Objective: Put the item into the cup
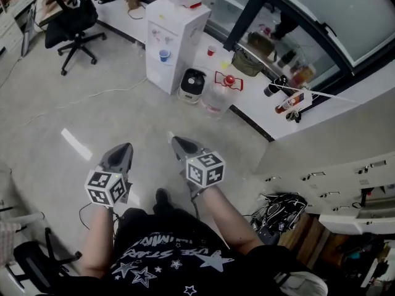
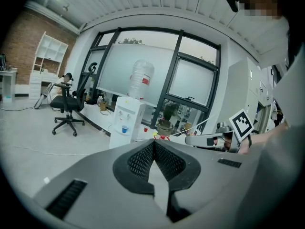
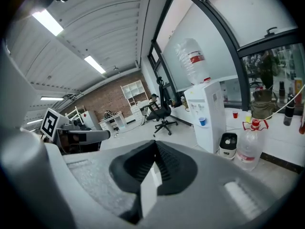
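Setting: an office floor (image 1: pixel 55 103) seen from above, with a person standing and holding a gripper in each hand out in front.
Left gripper (image 1: pixel 127 145): held over the floor, level with the other; its own view shows the jaws pressed together, tips touching, with nothing between them.
Right gripper (image 1: pixel 172 138): just beside the left gripper and apart from it; its own view shows the jaws together as well, holding nothing.
Cups: a blue cup (image 1: pixel 164 55) sits in the recess of the white water dispenser (image 1: pixel 176 36); a red cup (image 1: pixel 211 50) stands on the white counter (image 1: pixel 253 100) under the window, just right of the dispenser. Both are well apart from the grippers.
Item: which thing is meant cannot be told from these views.
By the dispenser: a small black-and-white appliance (image 1: pixel 192 85) and a big clear water jug (image 1: pixel 220 94) with a red cap stand on the floor beside it.
Background: a black office chair (image 1: pixel 73 28) at upper left; a dark bag (image 1: pixel 281 211) lies at the person's right.
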Demonstrator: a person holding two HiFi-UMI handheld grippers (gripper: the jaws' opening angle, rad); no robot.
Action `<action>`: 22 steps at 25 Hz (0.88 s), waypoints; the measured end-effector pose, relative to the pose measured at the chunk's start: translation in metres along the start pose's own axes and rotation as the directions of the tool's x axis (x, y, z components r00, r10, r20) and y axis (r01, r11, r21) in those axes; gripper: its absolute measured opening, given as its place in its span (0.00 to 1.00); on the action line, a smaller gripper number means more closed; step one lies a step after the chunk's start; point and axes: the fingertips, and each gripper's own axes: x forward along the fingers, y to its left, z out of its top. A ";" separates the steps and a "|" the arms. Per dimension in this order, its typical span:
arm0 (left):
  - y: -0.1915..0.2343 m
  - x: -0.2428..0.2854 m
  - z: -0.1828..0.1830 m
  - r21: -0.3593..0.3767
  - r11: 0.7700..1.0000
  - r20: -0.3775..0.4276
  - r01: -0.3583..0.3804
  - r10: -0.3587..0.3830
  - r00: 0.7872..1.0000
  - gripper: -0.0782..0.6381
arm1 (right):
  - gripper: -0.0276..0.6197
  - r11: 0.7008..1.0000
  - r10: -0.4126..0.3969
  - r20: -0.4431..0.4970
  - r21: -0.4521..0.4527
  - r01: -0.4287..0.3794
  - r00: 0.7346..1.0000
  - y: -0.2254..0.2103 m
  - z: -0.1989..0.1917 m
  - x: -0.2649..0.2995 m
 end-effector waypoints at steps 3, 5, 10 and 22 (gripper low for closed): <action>0.004 0.005 0.005 -0.005 1.000 0.002 -0.018 0.018 1.000 0.12 | 0.04 1.000 0.012 -0.002 0.001 -0.012 1.000 -0.003 0.004 0.004; 0.006 0.006 0.008 -0.004 1.000 0.002 -0.024 0.024 1.000 0.12 | 0.04 1.000 0.016 -0.002 0.006 -0.016 1.000 -0.004 0.005 0.005; 0.009 0.013 0.011 -0.008 1.000 -0.009 -0.024 0.024 1.000 0.12 | 0.04 1.000 0.011 -0.009 0.026 -0.011 1.000 -0.012 0.005 0.008; 0.038 0.068 0.025 -0.020 0.999 -0.042 0.037 -0.038 0.998 0.12 | 0.04 0.997 -0.053 -0.030 0.045 0.055 0.998 -0.050 0.021 0.038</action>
